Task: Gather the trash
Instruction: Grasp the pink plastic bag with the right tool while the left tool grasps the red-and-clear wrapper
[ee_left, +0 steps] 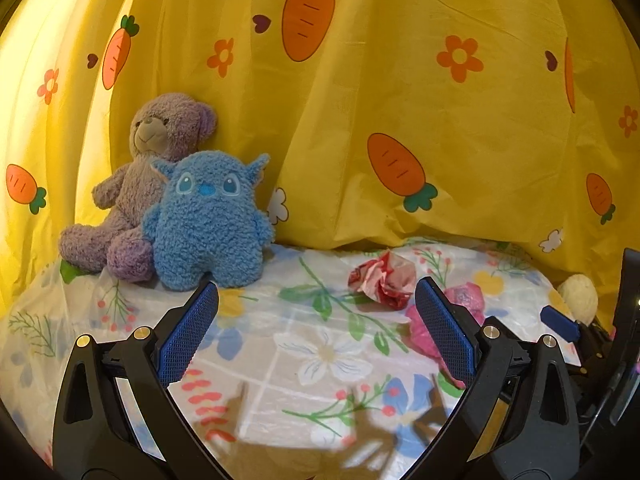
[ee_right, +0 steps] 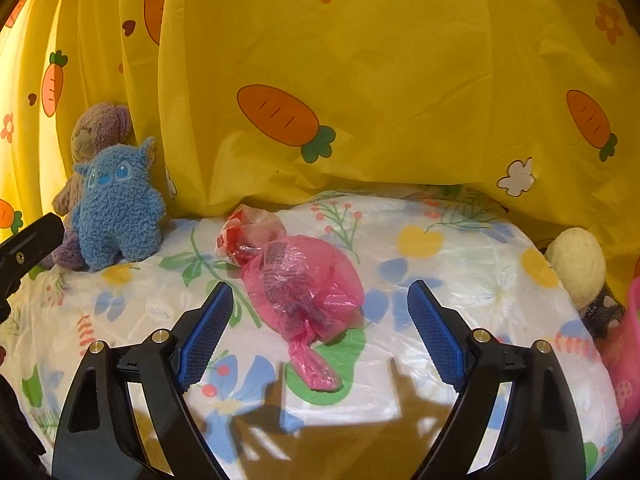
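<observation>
**Op:** Curtain (ee_right: 400,60) first, yellow with carrots, filling the back. Below it the floral table cover (ee_right: 460,280). At far left two plush toys, purple bear (ee_left: 160,152) behind blue monster (ee_left: 208,216). A cream plush (ee_right: 576,264) sits at the right edge.

**Obs:** And the trash?

**Op:** Two pieces, mid-table, touching. Pink plastic bag (ee_right: 304,284), knotted, tail pointing toward me. Behind it a crumpled red-and-white wrapper (ee_right: 248,236).

**Obs:** Grippers?

**Op:** Right gripper (ee_right: 320,332) has its fingers wide apart, nothing between the pads; the bag lies just ahead, a little left of centre. Left gripper (ee_left: 316,328) is also spread and empty, with the wrapper ahead between its fingers' line, closer to the right one.

**Obs:** How do you take the bag?

**Op:** My judgement: centre the bag's body between the pads, come in low, close on the bulk rather than the thin tail, which may slip. I'd avoid pinching the table cover.

**Obs:** Pose?

**Op:** Both grippers tilt down toward the table, side by side.
</observation>
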The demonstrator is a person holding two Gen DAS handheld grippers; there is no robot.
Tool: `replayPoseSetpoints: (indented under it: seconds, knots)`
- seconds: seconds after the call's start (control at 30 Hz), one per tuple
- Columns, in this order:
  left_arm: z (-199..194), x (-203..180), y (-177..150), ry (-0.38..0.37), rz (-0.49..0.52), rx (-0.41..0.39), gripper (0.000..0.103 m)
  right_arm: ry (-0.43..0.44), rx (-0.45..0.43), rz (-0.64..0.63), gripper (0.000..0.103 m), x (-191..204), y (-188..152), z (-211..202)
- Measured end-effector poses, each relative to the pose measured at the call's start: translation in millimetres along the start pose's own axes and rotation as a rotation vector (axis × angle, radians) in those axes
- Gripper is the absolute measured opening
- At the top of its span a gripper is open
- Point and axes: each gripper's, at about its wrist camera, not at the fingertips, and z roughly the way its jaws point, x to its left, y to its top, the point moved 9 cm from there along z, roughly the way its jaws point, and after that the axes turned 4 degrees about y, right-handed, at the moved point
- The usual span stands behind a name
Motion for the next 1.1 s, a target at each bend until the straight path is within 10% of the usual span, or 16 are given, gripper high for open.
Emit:
replayPoseSetpoints:
  seconds: [0.17,0.43,0.87,1.1]
  knots:
    - [36.0,-2.6,0.8,-0.008,-0.007,0.015,0.097,-0.017,0.052,-0.012,0.075,3.7,-0.7,40.2]
    - [82.4,-29.3,-16.8,-0.067,0.034,0.064,0.097,-0.010,0.121,-0.017,0.013,-9.2,-11.7,65.3]
    - [136.3,-76.1,-35.8,-0.141,0.085,0.106,0.097,-0.018,-0.006,-0.020,0.011,-52.6,14.9,-16.7]
    - [166.1,-87.2,-48.9,-0.182,0.046,0.190,0.074,-0.011,-0.033,-0.049,0.011,-63.8,10.6,-37.7]
